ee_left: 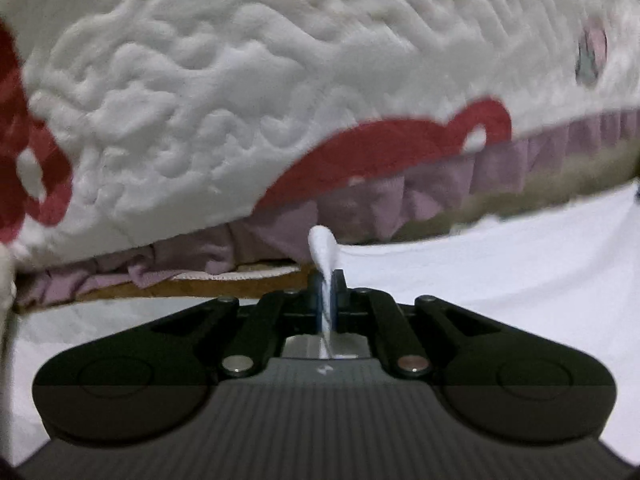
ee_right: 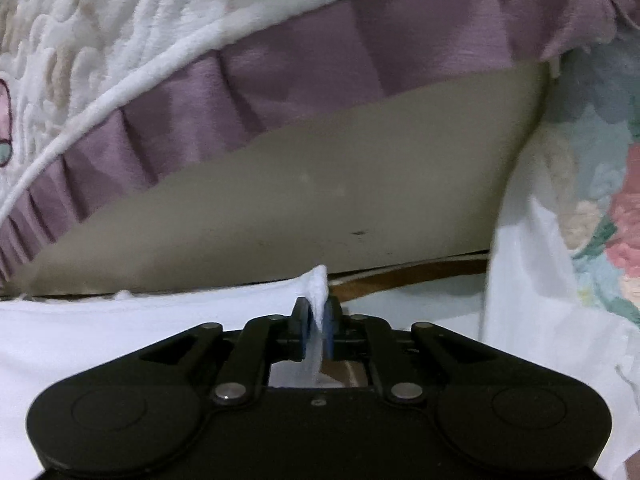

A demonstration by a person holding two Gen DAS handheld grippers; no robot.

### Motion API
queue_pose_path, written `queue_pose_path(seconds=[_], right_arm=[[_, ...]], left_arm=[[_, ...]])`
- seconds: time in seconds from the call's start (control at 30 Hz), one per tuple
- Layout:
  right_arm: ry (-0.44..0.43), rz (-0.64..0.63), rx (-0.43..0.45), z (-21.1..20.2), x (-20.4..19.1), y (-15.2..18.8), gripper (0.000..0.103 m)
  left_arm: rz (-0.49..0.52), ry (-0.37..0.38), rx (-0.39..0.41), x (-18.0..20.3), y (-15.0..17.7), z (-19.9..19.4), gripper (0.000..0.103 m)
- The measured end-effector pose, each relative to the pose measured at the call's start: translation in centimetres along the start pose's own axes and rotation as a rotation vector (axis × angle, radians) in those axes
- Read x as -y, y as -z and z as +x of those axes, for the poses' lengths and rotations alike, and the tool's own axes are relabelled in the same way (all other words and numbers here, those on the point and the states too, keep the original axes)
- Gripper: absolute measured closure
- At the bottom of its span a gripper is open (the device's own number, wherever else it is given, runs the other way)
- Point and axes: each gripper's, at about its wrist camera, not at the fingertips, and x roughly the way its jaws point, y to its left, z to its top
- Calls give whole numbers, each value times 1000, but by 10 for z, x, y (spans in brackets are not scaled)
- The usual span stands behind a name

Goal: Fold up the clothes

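In the left wrist view, the left hand-held gripper (ee_left: pixel 327 286) has its blue-padded jaws pressed together on a pinched fold of thin white cloth garment (ee_left: pixel 500 264), a small peak of it standing up above the pads. The rest of the garment spreads flat to the right and below the gripper. Just beyond it lies a white quilted bedspread with red looped appliqué (ee_left: pixel 224 92), edged by a pleated mauve frill (ee_left: pixel 400 196) that hangs over a brown wooden edge (ee_left: pixel 208 286). In the right wrist view, the right hand-held gripper (ee_right: pixel 318 312) is likewise clamped tight on a bunched corner of the same white cloth garment (ee_right: pixel 140 320), which stretches away to the left. Ahead hangs the mauve frill (ee_right: pixel 320 68) of the bedspread (ee_right: pixel 100 28) above a plain beige panel (ee_right: pixel 320 184); a floral-patterned fabric (ee_right: pixel 600 168) fills the right side.
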Motion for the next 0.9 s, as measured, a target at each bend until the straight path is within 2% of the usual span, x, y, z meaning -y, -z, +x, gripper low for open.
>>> queue_pose_path(seconds=[0.03, 0.07, 0.1, 0.13, 0.17, 0.23, 0.27, 0.33, 0.43, 0.47, 0.5, 0.57, 0.63, 0.73, 0.8, 0.87, 0.9], right_arm=[[69, -28, 7, -1, -1, 0, 98], [188, -51, 24, -4, 0, 0, 98], [330, -49, 45, -7, 5, -2, 95], [415, -13, 68, -14, 13, -3, 86], [376, 100, 97, -27, 28, -2, 86], [286, 300, 148, -52, 54, 1, 85], [220, 335, 158, -63, 56, 11, 85], [87, 403, 179, -85, 60, 30, 76], [-86, 394, 139, -90, 43, 62, 72], [-134, 376, 117, -93, 36, 75, 72], [-154, 348, 97, -103, 31, 89, 72], [-123, 283, 98, -127, 21, 110, 72], [-138, 309, 92, -138, 23, 129, 71], [-187, 457, 57, -156, 35, 154, 63], [-208, 548, 32, -167, 40, 169, 60], [-226, 612, 10, -177, 41, 181, 59], [-235, 643, 1, -178, 40, 187, 58]], left_arm=[[37, -56, -8, 6, 2, 1, 95], [74, -111, -16, 12, 3, 1, 93], [99, -158, -22, 17, 4, 1, 92], [73, -161, -20, 17, 4, -5, 83], [19, -126, -13, 15, 4, -15, 67], [-88, -18, 8, 11, 7, -39, 53], [-132, 42, 17, 10, 10, -52, 53], [-162, 116, 5, 14, 22, -71, 53], [-250, 146, -74, 10, 46, -100, 41], [-279, 157, -100, 9, 54, -109, 41], [-308, 167, -126, 8, 62, -119, 41], [-366, 187, -179, 5, 78, -138, 39], [-424, 208, -226, 3, 94, -156, 38], [-497, 223, -236, -3, 114, -170, 35], [-523, 191, -244, -6, 125, -171, 28], [-562, 159, -259, -11, 131, -170, 27], [-597, 155, -241, -14, 135, -174, 27]])
